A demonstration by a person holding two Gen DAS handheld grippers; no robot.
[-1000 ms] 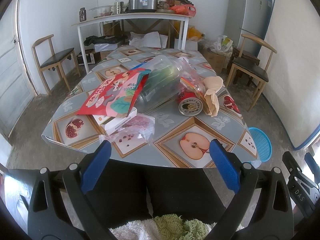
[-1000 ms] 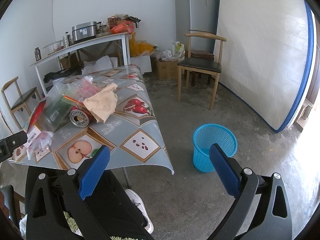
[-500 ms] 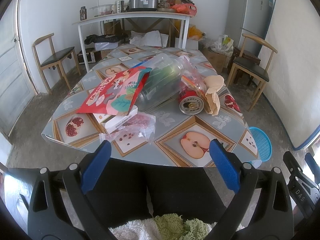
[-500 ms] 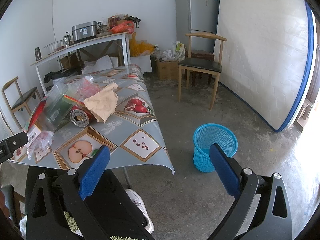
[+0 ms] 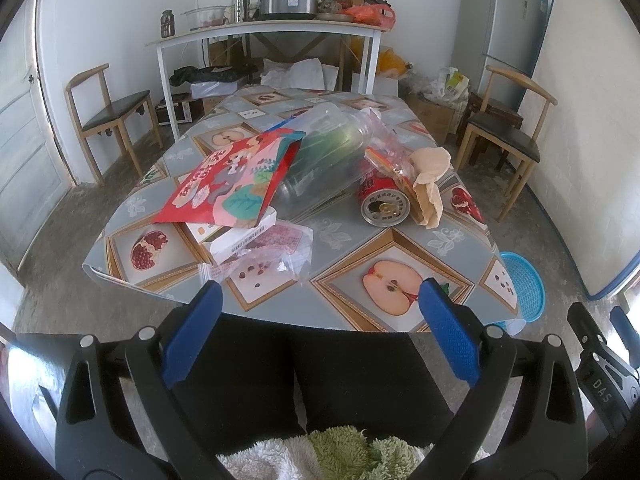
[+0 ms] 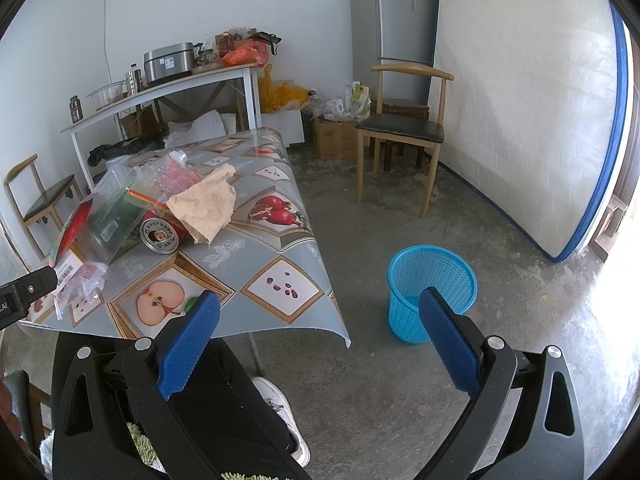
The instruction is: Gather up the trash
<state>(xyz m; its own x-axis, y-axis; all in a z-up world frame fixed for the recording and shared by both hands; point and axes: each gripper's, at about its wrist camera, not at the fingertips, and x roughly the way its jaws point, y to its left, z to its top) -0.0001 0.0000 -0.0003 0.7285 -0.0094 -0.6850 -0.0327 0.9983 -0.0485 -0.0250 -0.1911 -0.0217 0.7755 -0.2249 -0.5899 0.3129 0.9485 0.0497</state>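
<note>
Trash lies piled on the fruit-patterned table [image 5: 344,240]: a red snack bag [image 5: 236,180], a clear plastic bottle [image 5: 324,160], a red can [image 5: 384,200] on its side, crumpled brown paper [image 5: 430,180], a white box [image 5: 244,236] and a clear plastic wrapper [image 5: 272,256]. My left gripper [image 5: 320,308] hangs open before the table's near edge, empty. My right gripper [image 6: 320,316] is open and empty, off the table's right corner, near the blue mesh bin [image 6: 432,292] on the floor. The can [image 6: 160,234] and brown paper [image 6: 204,208] also show in the right wrist view.
A person's dark-clad legs [image 5: 320,380] sit under the near edge. Wooden chairs [image 5: 112,120] [image 6: 400,132] stand left and right. A white side table [image 5: 272,36] with a cooker is at the back, a fridge [image 6: 392,32] and a mattress [image 6: 520,120] to the right.
The left wrist view has crept slightly closer to the table. Nothing on the table has moved, and both grippers stay open.
</note>
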